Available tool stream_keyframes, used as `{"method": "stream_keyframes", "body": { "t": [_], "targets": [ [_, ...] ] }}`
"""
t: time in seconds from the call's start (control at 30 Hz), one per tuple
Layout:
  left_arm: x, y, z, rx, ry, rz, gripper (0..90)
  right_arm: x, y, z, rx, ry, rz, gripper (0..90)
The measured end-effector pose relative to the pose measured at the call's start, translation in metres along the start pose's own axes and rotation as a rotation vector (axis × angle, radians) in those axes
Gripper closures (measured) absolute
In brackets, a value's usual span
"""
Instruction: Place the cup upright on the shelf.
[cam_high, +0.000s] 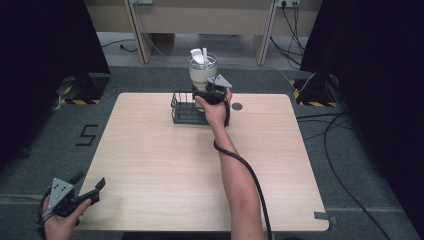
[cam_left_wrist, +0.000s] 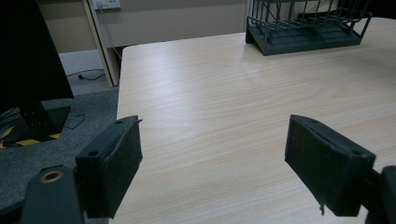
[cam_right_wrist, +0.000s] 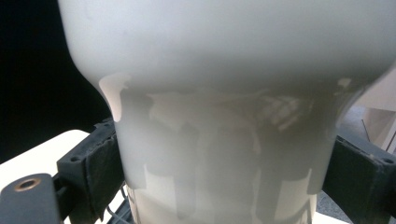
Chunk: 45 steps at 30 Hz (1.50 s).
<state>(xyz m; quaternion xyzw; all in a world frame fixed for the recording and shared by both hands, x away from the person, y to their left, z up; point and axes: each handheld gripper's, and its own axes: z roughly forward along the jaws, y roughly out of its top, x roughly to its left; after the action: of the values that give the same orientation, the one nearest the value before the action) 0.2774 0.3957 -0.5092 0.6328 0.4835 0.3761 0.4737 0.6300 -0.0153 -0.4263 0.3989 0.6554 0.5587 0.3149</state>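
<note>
A white cup (cam_high: 202, 76) holding white utensils (cam_high: 198, 56) hangs over the far end of a dark wire basket (cam_high: 185, 109) at the back of the wooden table (cam_high: 160, 165). My right gripper (cam_high: 204, 90) is shut on the cup's lower body. In the right gripper view the cup (cam_right_wrist: 224, 93) sits between both pads (cam_right_wrist: 100, 168), touching each. My left gripper (cam_high: 91, 181) hovers at the table's front left corner, open and holding nothing. In the left gripper view its gripper (cam_left_wrist: 212, 163) stands wide apart over bare table (cam_left_wrist: 224, 93), with the basket (cam_left_wrist: 303, 28) far ahead.
A round grommet hole (cam_high: 237, 106) lies right of the basket. Black curtains flank both sides. Cables (cam_high: 335, 150) run over the grey floor at right. A pale wooden desk frame (cam_high: 200, 20) stands behind the table.
</note>
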Motion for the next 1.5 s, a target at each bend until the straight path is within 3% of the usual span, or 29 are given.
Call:
{"method": "stream_keyframes", "body": {
  "t": [0.3,1.03,1.2,1.5],
  "targets": [
    [0.000,0.000,0.000,0.000,0.000,0.002,18.1,0.000,-0.013,0.003,0.022,0.008,0.013,9.6],
    [-0.001,0.001,-0.001,-0.001,-0.001,0.007,18.1,0.003,-0.022,-0.005,-0.015,0.008,-0.003,8.5],
    [-0.001,0.001,-0.001,-0.002,-0.001,0.008,18.1,0.004,-0.024,-0.009,-0.024,0.002,0.019,7.7],
    [-0.001,0.001,-0.001,-0.002,0.001,0.011,18.1,0.004,-0.021,-0.019,-0.019,-0.003,-0.024,10.3]
  ]
}}
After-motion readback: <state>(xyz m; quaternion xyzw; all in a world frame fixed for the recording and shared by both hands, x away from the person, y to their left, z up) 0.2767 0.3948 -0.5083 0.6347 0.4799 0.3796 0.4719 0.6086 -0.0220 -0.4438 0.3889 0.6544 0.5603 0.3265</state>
